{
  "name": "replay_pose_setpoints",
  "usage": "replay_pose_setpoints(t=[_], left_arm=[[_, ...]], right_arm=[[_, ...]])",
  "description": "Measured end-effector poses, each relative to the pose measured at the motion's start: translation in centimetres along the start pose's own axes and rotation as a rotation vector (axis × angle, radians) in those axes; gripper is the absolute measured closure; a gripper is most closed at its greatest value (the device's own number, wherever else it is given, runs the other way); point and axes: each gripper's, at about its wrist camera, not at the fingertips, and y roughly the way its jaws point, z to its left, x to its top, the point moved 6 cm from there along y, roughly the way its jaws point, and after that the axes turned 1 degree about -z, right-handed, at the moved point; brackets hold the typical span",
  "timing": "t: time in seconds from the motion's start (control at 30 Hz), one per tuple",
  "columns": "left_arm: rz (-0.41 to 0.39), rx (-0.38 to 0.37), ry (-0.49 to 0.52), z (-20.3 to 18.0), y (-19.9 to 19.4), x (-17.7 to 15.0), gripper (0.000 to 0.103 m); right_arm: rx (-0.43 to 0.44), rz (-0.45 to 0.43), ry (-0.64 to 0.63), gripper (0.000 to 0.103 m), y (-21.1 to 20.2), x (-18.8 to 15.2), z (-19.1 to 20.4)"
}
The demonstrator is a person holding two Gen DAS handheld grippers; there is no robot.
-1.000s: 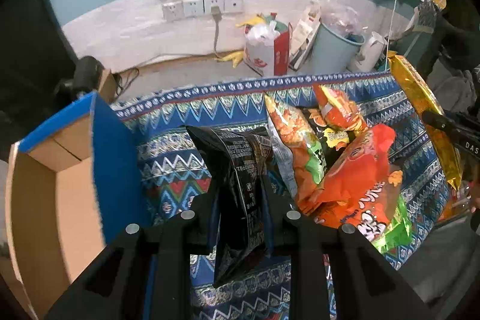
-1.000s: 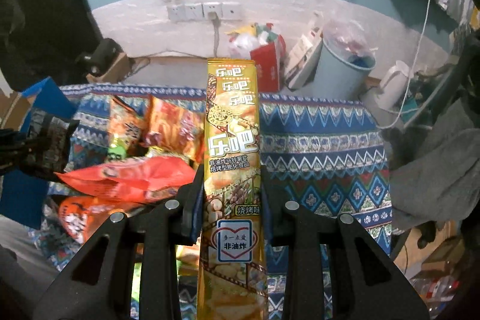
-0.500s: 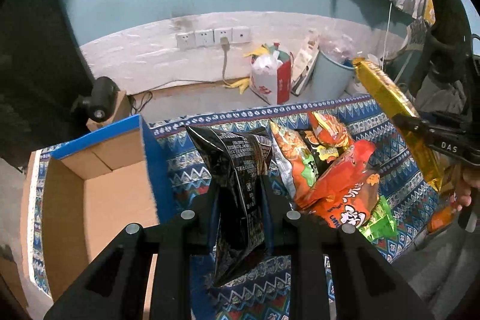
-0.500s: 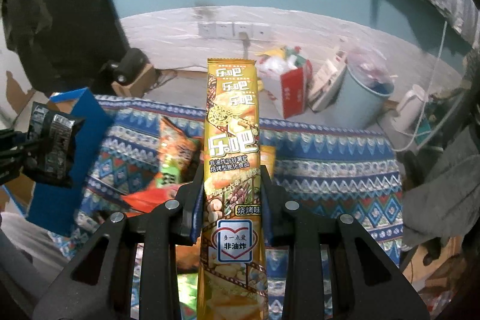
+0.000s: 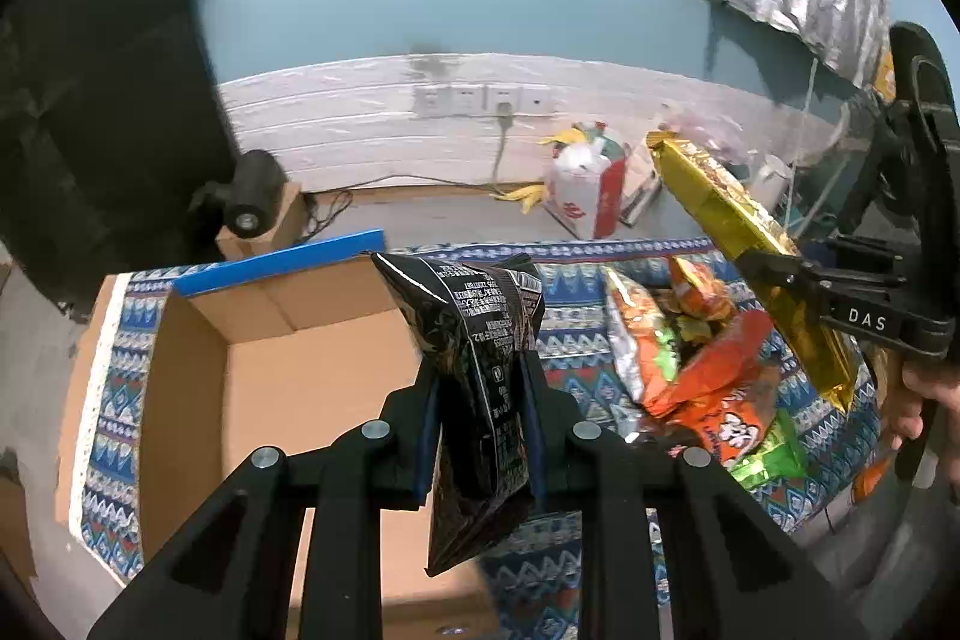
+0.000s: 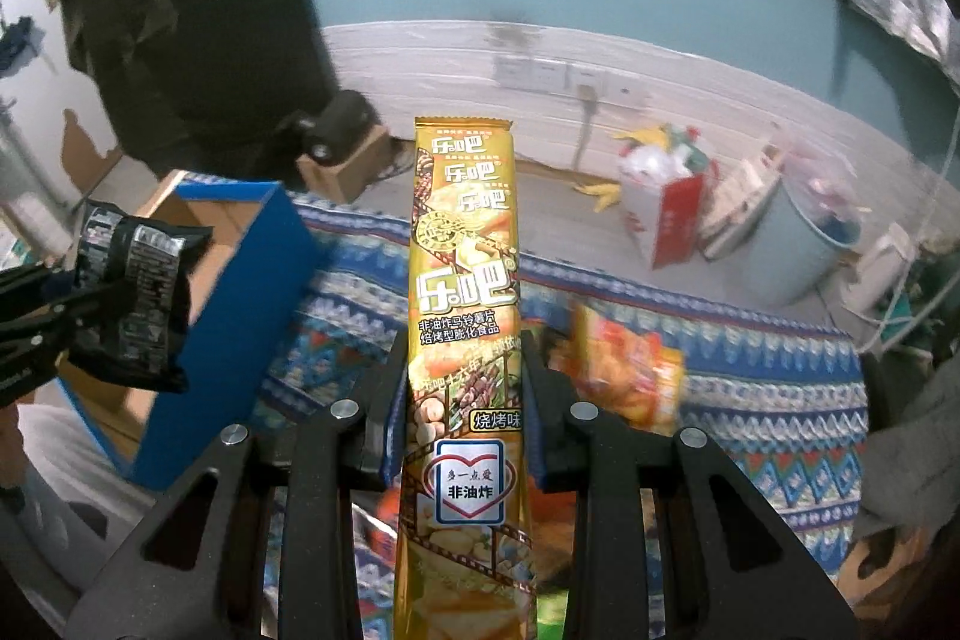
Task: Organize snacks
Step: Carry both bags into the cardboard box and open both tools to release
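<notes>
My left gripper is shut on a black snack bag, which hangs above the near right part of an open cardboard box with blue outer walls. My right gripper is shut on a long gold snack packet held upright over the patterned cloth. In the left wrist view the gold packet and the right gripper show at the right, above a pile of orange and green snack bags. The right wrist view catches the black bag at the left by the box.
A blue patterned cloth covers the table. On the floor behind stand a red-and-white bag of rubbish, a blue bin, and a small carton with a black cylinder. A person's hand grips the right tool.
Both grippers have risen and swung left with their packets. The box now fills more of the left wrist view, and the black bag hangs over it instead of over the cloth.
</notes>
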Motion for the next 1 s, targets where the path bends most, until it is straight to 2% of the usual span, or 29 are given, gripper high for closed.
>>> replay_pose_setpoints(t=[0.7,1.0], left_arm=[[0.009,0.134,-0.147,10.1,-1.5,-3.2,0.079],[0.089,0.161,-0.223,13.5,0.2,-5.3,0.078]], right_arm=[[0.165,0.047,-0.122,0.074,5.2,4.0,14.5],[0.215,0.089,-0.15,0.074,7.4,4.1,19.2]])
